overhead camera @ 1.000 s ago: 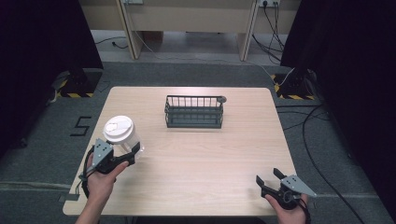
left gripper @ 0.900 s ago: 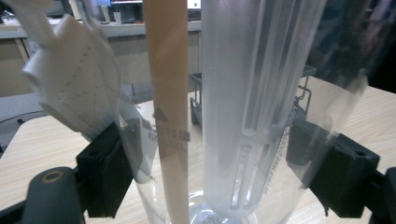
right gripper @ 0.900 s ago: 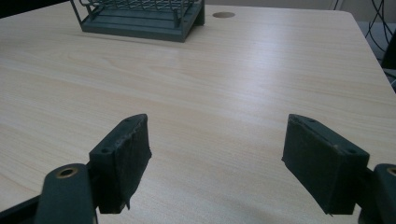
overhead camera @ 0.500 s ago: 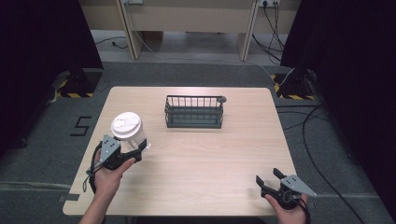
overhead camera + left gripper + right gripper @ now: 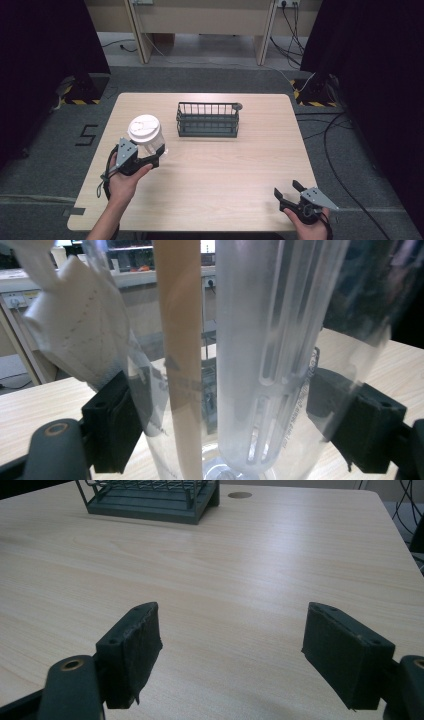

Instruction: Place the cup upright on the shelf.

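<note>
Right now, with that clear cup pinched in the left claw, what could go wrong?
The clear plastic cup with a white lid is thin-walled, and the left gripper clamps it from both sides, so a harder squeeze might buckle it or pop the lid. It holds loose items, a tan stick and folded white paper, which could spill if it tips. Carried towards the dark wire basket, it might knock the rim.

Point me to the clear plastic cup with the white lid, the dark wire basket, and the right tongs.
Clear plastic cup with white lid (image 5: 145,128), high view, on the lid.
Dark wire basket (image 5: 207,132), high view, near rim.
Right tongs (image 5: 288,189), high view, between the open tips.
</note>
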`<action>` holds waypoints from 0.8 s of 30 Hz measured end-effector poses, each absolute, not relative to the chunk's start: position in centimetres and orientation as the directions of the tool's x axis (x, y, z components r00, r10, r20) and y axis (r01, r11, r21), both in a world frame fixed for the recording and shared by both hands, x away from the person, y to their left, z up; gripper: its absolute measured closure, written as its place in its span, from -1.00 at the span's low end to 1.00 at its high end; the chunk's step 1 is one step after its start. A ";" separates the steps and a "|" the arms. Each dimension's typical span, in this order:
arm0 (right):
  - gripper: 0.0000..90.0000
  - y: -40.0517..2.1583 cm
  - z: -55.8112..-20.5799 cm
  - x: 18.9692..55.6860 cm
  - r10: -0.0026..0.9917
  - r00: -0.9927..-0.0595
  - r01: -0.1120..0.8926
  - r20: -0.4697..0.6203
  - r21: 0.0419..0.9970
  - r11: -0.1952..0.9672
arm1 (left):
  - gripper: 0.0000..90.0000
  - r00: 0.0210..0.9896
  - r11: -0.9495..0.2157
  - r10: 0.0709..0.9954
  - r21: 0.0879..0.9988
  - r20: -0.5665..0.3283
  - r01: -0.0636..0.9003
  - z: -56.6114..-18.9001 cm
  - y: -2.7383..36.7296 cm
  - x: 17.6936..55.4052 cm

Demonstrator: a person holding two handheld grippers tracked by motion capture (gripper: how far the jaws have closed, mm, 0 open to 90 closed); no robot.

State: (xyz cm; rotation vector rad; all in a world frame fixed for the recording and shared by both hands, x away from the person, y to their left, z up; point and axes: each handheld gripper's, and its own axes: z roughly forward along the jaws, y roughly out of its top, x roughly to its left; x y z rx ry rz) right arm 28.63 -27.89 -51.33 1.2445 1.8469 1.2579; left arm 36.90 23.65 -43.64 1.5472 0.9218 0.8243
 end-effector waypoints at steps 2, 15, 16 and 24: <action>-0.47 -27.9 -51.3 28.6 0.916 -0.400 0.374 0.041 0.919 0.122 | -0.61 0.455 -0.095 0.890 0.988 0.028 0.125 -43.5 23.5 37.2; -0.47 -27.9 -51.3 28.6 0.915 -0.401 0.375 0.041 0.919 0.124 | -0.61 0.468 -0.095 0.883 0.988 0.028 0.119 -43.0 22.4 38.1; -0.47 -27.9 -51.3 28.6 0.915 -0.401 0.374 0.040 0.919 0.123 | -0.61 0.470 -0.095 0.882 0.988 0.028 0.119 -42.9 22.3 38.2; -0.47 -27.9 -51.3 28.6 0.916 -0.400 0.373 0.040 0.920 0.123 | -0.61 0.479 -0.102 0.877 0.988 0.034 0.117 -42.8 21.6 38.8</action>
